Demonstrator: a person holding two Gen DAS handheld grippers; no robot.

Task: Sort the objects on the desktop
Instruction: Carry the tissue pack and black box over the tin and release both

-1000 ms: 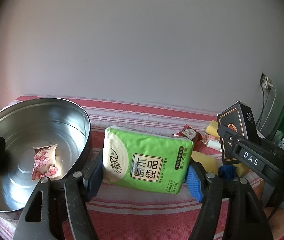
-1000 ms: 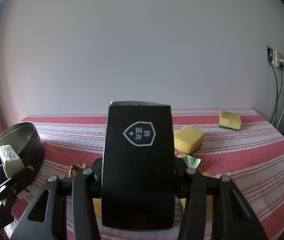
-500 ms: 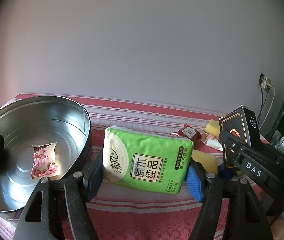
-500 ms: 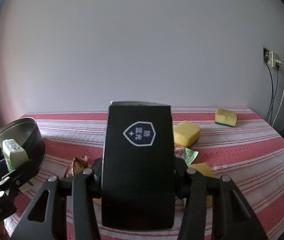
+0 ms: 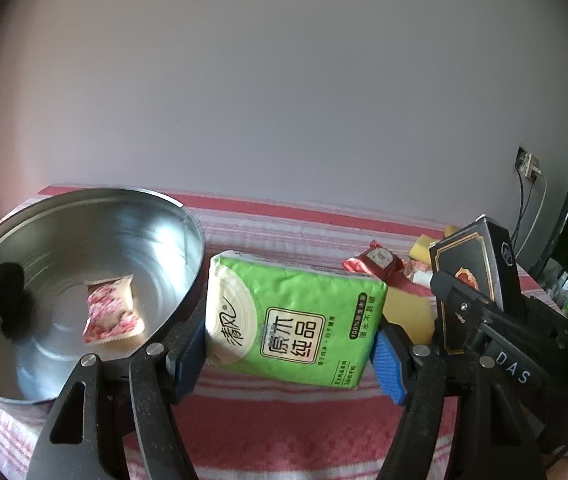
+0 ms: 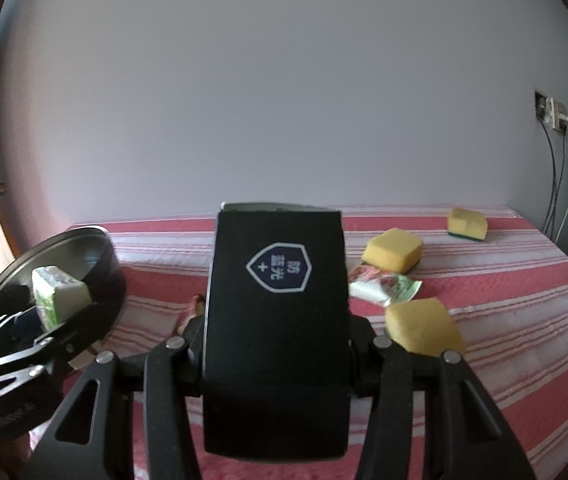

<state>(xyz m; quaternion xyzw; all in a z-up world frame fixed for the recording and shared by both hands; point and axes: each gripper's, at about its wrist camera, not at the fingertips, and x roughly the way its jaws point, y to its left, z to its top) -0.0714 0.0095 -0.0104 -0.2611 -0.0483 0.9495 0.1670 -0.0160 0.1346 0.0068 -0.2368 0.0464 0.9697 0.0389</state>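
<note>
My left gripper [image 5: 290,350] is shut on a green tissue pack [image 5: 292,314], held above the red striped cloth just right of a round metal tin [image 5: 188,220]. Inside the tin lie a pink snack packet [image 5: 112,308] and a black object [image 5: 8,300]. My right gripper [image 6: 276,354] is shut on a black box [image 6: 276,312] with a shield logo. In the left wrist view that black box [image 5: 480,276] stands upright at the right, in the right gripper's [image 5: 464,320] jaws. The right wrist view shows the tissue pack [image 6: 58,294] at the far left, in front of the tin [image 6: 100,244].
Three yellow sponges [image 6: 394,248] [image 6: 466,224] [image 6: 424,326] lie on the cloth to the right, with a green-and-red wrapper [image 6: 384,286] between them. A red snack packet [image 5: 376,262] lies beyond the tissue pack. Cables hang from a wall socket [image 6: 552,114] at the right.
The right gripper with the black box has moved rightward in the left wrist view and a little away from the tin. The left gripper and the tissue pack have stayed put.
</note>
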